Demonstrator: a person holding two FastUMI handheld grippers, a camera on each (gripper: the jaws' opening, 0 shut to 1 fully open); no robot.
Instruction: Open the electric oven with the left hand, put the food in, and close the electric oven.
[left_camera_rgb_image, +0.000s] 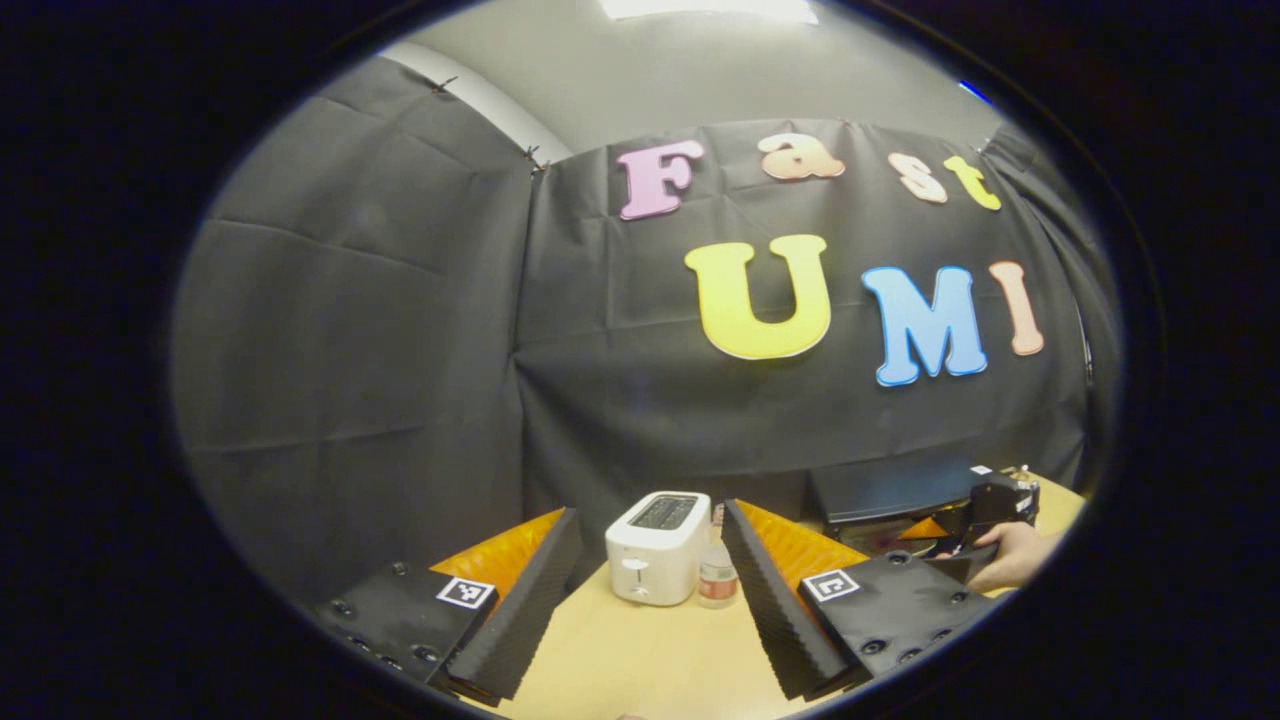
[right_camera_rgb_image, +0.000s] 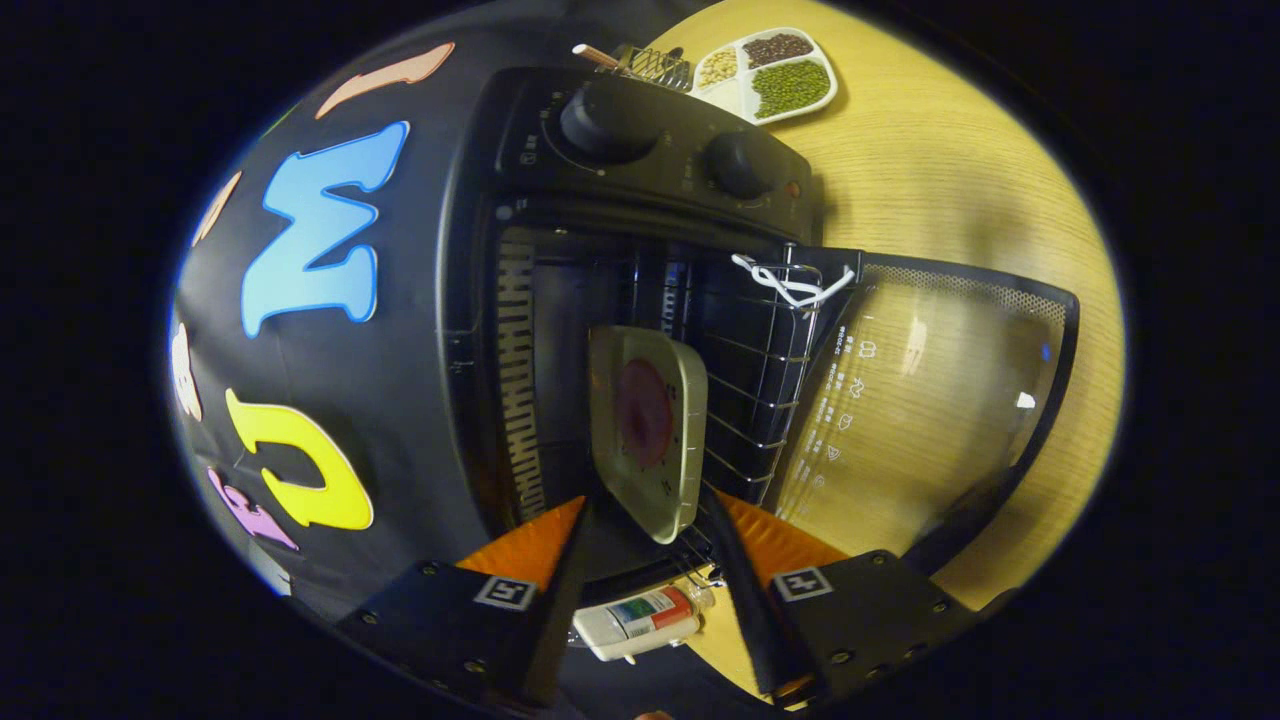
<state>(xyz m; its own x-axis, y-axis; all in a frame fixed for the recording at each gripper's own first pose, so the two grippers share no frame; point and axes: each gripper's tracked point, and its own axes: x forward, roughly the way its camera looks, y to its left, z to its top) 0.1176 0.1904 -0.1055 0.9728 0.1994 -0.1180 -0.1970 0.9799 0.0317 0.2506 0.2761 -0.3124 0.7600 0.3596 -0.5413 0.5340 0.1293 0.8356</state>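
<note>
The right tool (right_camera_rgb_image: 640, 520) is rolled onto its side, so its view is turned, and its 2 fingers stand apart around the near edge of a pale square plate carrying a dark red round piece of food (right_camera_rgb_image: 645, 415). Whether the fingers press the plate or only flank it cannot be told. The plate sits in the mouth of the black electric oven (right_camera_rgb_image: 520, 300), over its wire rack (right_camera_rgb_image: 760, 370), so the step in hand looks like putting the food in. The oven's glass door (right_camera_rgb_image: 930, 400) is swung fully open and lies out over the pale wooden desk (right_camera_rgb_image: 950, 170).

The next move calls for the plate to rest flat on the rack, the right tool to let go and draw back clear of the opening, and the door to be lifted shut.

The left tool (left_camera_rgb_image: 650, 590) is wide open and holds nothing, hovering over the desk, well apart from the oven. Beyond it stand a white 2-slot toaster (left_camera_rgb_image: 655, 550) and a small clear bottle (left_camera_rgb_image: 718, 578). Near the oven's 2 knobs lies a white divided tray of beans (right_camera_rgb_image: 765, 75).
</note>
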